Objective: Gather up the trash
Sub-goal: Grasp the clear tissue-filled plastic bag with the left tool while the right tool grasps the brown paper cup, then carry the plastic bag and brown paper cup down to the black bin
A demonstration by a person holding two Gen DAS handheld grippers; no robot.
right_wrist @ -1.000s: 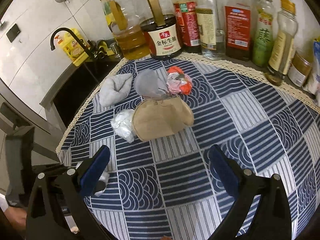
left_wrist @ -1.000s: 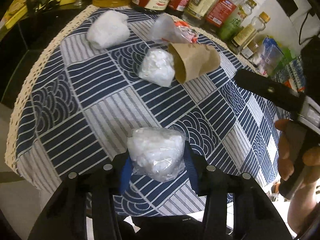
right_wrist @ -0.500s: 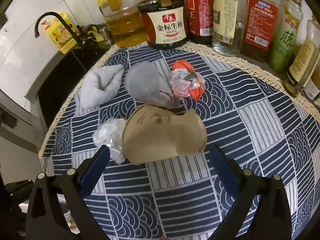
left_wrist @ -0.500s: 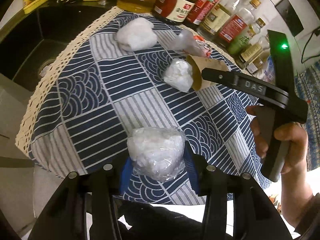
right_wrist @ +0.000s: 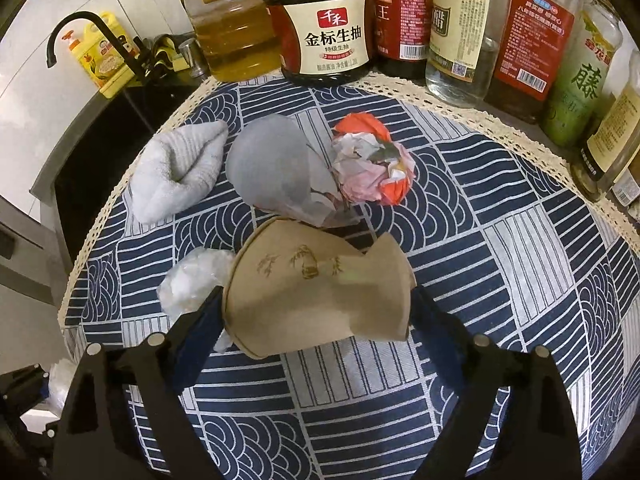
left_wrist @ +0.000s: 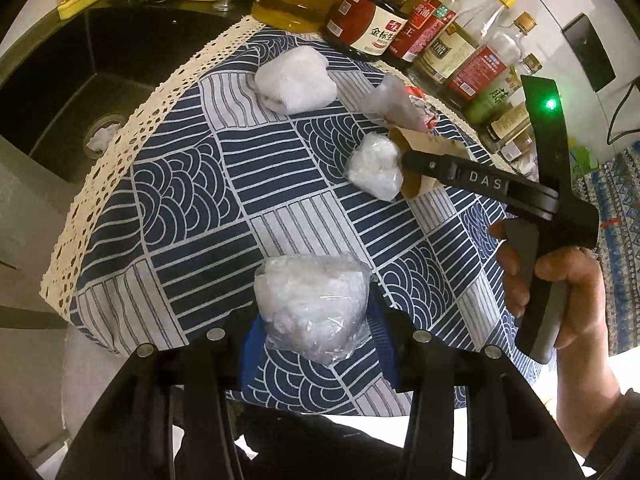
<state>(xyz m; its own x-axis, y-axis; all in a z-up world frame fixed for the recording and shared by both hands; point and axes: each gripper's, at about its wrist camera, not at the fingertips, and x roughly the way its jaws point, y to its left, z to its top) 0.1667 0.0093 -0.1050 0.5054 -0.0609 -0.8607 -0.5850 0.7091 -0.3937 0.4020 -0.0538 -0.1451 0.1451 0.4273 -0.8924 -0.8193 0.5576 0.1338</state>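
Left gripper [left_wrist: 314, 334]: jaws closed on a plastic-wrapped wad [left_wrist: 312, 306], held at 6 o'clock in the left wrist view, above the near edge of the tablecloth [left_wrist: 192, 184].

Right gripper [right_wrist: 316, 320]: jaws wide, one finger on each side of the flattened brown paper cup [right_wrist: 316, 294]. Contact between fingers and cup cannot be determined. The cup lies on its side at the centre of the right wrist view.

Remaining trash, relative to the cup:
- Small plastic-wrapped wad [right_wrist: 192, 282], touching, at 9 o'clock.
- Grey translucent bag [right_wrist: 280, 168], at 12 o'clock, just beside.
- Crumpled red and white paper [right_wrist: 372, 162], at 1 o'clock, beside the bag.
- Folded white cloth [right_wrist: 176, 168], at 10 o'clock, near the lace border.

Bottles [right_wrist: 460, 24] stand in a row along the far edge. A sink [left_wrist: 60, 92] lies at 10 o'clock in the left wrist view.
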